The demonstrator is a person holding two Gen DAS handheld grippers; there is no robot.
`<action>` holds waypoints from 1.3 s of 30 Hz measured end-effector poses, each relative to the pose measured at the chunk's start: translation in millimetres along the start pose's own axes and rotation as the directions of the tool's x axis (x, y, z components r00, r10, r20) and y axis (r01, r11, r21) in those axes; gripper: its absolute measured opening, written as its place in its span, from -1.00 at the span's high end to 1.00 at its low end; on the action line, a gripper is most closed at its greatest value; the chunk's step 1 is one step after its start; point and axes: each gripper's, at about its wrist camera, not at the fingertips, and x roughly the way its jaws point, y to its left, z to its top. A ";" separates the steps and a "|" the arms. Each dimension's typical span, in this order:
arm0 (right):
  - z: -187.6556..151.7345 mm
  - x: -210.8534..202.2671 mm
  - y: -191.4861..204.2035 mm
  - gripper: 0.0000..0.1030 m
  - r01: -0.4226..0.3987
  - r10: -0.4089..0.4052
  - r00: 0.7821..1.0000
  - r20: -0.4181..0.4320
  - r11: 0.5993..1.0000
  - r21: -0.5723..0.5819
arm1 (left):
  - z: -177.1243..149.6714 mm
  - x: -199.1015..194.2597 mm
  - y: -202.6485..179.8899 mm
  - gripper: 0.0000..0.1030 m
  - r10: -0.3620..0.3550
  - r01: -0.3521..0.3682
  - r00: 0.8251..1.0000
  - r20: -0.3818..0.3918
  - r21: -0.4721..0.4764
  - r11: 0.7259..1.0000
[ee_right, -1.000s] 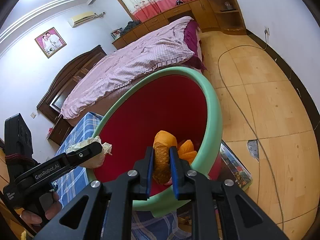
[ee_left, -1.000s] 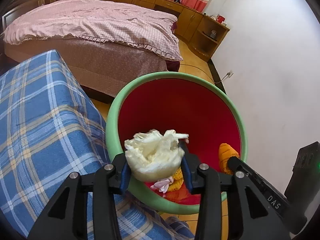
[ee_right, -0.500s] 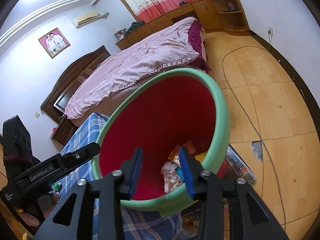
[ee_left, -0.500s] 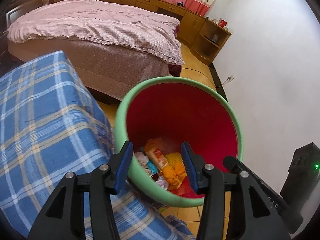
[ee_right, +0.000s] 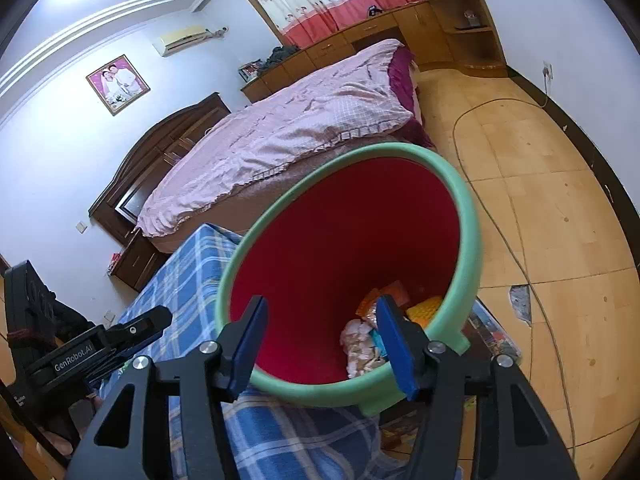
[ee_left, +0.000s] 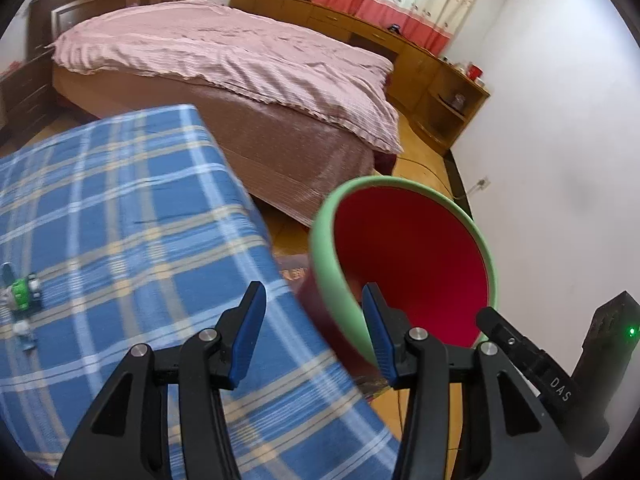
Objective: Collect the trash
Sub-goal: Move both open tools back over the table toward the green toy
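left gripper [ee_left: 310,330]: fingers apart, empty | right gripper [ee_right: 320,346]: jaws just opening, empty | trash [ee_right: 362,344] inside bin [ee_right: 466,216] | green wrapper [ee_left: 20,292] near blue-cloth left edge | risk: bumping bin rim, tipping it

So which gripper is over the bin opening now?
The right gripper: its open, empty jaws frame the trash inside the red bin. The left gripper, also open, straddles the bin's rim over the plaid cloth.

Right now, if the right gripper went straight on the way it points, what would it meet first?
Probably the green rim of the bin, near side, then the red inside and the trash below. The right gripper is open and empty; depth is unclear.
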 end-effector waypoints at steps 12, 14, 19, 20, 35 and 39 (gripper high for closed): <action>-12.2 -5.8 44.9 -0.31 -0.049 0.048 0.998 -0.038 0.998 -0.044 | -9.2 -58.8 55.0 0.03 0.130 -0.123 0.990 0.061 -0.096 0.988; -14.5 -6.5 54.2 -0.34 -0.061 0.058 0.997 -0.045 0.997 -0.057 | -10.9 -67.0 64.4 0.03 0.154 -0.145 0.986 0.067 -0.115 0.983; -21.2 -6.0 79.9 -0.42 -0.094 0.088 0.994 -0.070 0.991 -0.094 | -17.0 -90.2 94.2 0.03 0.214 -0.197 0.973 0.087 -0.176 0.964; -23.3 -5.3 86.3 -0.43 -0.104 0.096 0.992 -0.078 0.989 -0.104 | -18.3 -94.6 99.9 0.03 0.227 -0.208 0.970 0.087 -0.185 0.960; -55.1 10.9 183.2 -0.56 -0.211 0.165 0.969 -0.186 0.942 -0.262 | -34.6 -157.0 168.2 0.03 0.389 -0.349 0.913 0.120 -0.261 0.900; -63.9 17.4 207.6 -0.58 -0.235 0.176 0.961 -0.213 0.926 -0.296 | -40.4 -167.4 184.8 0.03 0.418 -0.372 0.900 0.125 -0.283 0.884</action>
